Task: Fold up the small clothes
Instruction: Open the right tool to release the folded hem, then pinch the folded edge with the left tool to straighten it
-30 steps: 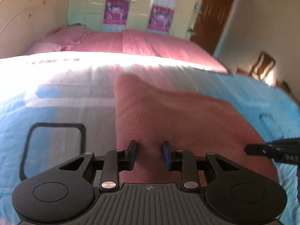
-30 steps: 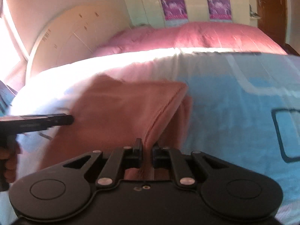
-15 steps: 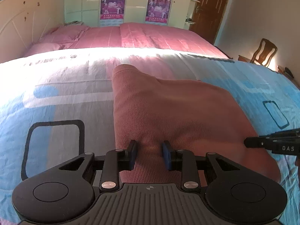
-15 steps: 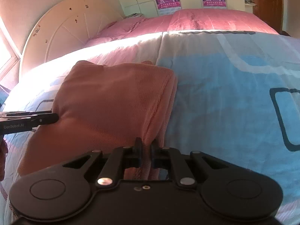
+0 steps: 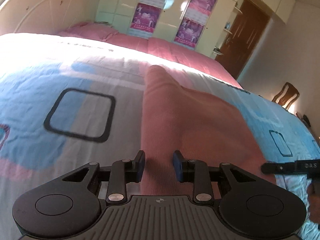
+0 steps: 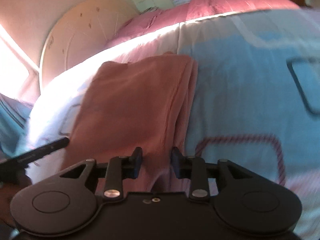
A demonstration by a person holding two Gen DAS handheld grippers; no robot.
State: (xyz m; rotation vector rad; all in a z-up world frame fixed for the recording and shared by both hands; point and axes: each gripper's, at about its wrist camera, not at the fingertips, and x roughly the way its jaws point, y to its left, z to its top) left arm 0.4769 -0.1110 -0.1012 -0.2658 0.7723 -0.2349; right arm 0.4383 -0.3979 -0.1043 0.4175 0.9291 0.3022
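A folded salmon-pink ribbed garment (image 5: pixel 192 124) lies flat on the bed's blue, grey and white patterned cover (image 5: pixel 60 76). It also shows in the right wrist view (image 6: pixel 132 104), with its folded layers stacked along the right edge. My left gripper (image 5: pixel 159 165) is open over the garment's near left edge and holds nothing. My right gripper (image 6: pixel 155 163) is open over the near right edge, with cloth lying loose between its jaws. Each gripper's finger tip shows at the side of the other view.
A pink bedspread (image 5: pixel 160 48) covers the far end of the bed, with a pale round headboard (image 6: pixel 84 32) at the left. A wardrobe with posters (image 5: pixel 166 18), a brown door (image 5: pixel 246 38) and a wooden chair (image 5: pixel 286 98) stand beyond.
My right gripper was shut on the garment's right edge and has opened, letting the cloth go. Both grippers have pulled back toward the near side. The garment lies flatter.
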